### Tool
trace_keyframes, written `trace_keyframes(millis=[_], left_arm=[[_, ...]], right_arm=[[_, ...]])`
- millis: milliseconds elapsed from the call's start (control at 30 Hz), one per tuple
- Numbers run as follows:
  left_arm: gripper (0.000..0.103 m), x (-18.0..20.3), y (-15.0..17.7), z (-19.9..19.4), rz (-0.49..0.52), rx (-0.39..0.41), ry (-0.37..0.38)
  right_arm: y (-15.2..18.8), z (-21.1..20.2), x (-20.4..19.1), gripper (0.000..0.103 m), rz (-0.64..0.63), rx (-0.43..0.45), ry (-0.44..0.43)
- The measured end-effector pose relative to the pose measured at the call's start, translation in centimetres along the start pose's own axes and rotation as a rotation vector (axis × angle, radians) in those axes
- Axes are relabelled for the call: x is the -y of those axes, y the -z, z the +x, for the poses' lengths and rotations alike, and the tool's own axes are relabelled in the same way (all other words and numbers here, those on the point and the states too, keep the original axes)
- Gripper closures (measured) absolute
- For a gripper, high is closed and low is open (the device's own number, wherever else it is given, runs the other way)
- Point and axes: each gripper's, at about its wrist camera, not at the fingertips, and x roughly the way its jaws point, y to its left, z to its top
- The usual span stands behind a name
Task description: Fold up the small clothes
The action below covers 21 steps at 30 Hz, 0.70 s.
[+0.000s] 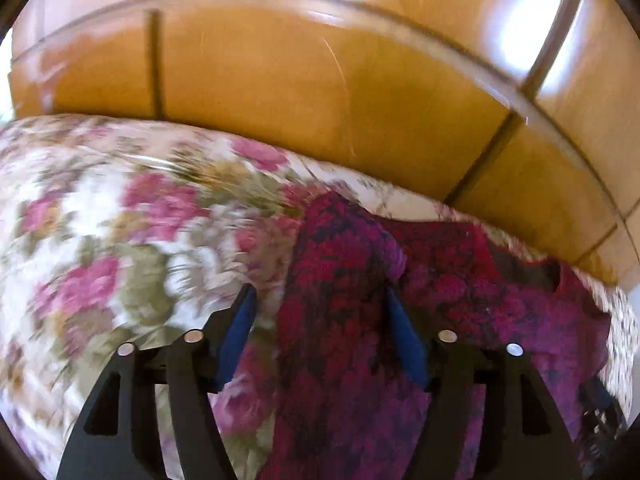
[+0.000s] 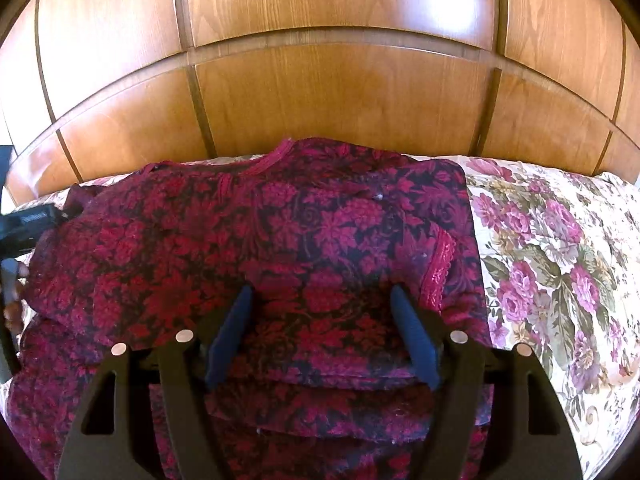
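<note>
Black gripper frames with blue pads fill the bottom of both wrist views, each angled down over a bed. Behind it stands a glossy wooden panelled wall point(image 2: 336, 92), and across it lies a cream bedspread point(image 2: 560, 264) printed with pink roses. On the bedspread rests a magenta-and-black floral top point(image 2: 280, 232), its trimmed neckline toward the wall.

Only the right wrist view shows the top nearly whole: spread flat, one lace-edged sleeve point(image 2: 438, 264) folded inward across the body, and lower layers of the same cloth stepped toward the camera. At that view's left edge a dark piece of the other tool and part of a hand point(image 2: 12, 304) appear, blurred. The left wrist view, smeared by motion, catches only the garment's side, a raised fold of it point(image 1: 344, 264) reaching up between the fingers, with bare bedspread filling the left half.

The right gripper point(image 2: 320, 294) hovers over the middle of the top, fingers spread wide, pads clear of the cloth. The left gripper point(image 1: 318, 294) straddles the garment's edge, jaws apart; its right pad point(image 1: 404, 340) lies against the fabric, but a pinch cannot be made out
</note>
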Motion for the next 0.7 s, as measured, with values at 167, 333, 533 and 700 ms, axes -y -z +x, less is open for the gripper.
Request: trace_keyframes(millis=[167, 333, 533, 700], left_arm=[[0.037, 1.9, 3.5, -5.7, 0.122, 0.114, -0.034], [0.037, 3.4, 6.8, -8.1, 0.177, 0.144, -0.009], [0.037, 6.1, 7.9, -8.6, 0.233, 0.174, 0.01], [0.037, 6.8, 7.7, -8.5, 0.249, 0.185, 0.016]], right_arm=[[0.1, -0.1, -0.1, 0.031, -0.006, 0.007, 0.006], [0.1, -0.1, -0.2, 0.031, -0.008, 0.009, 0.009], [0.1, -0.1, -0.1, 0.031, -0.007, 0.01, 0.006], [0.1, -0.1, -0.1, 0.031, -0.006, 0.013, 0.005]])
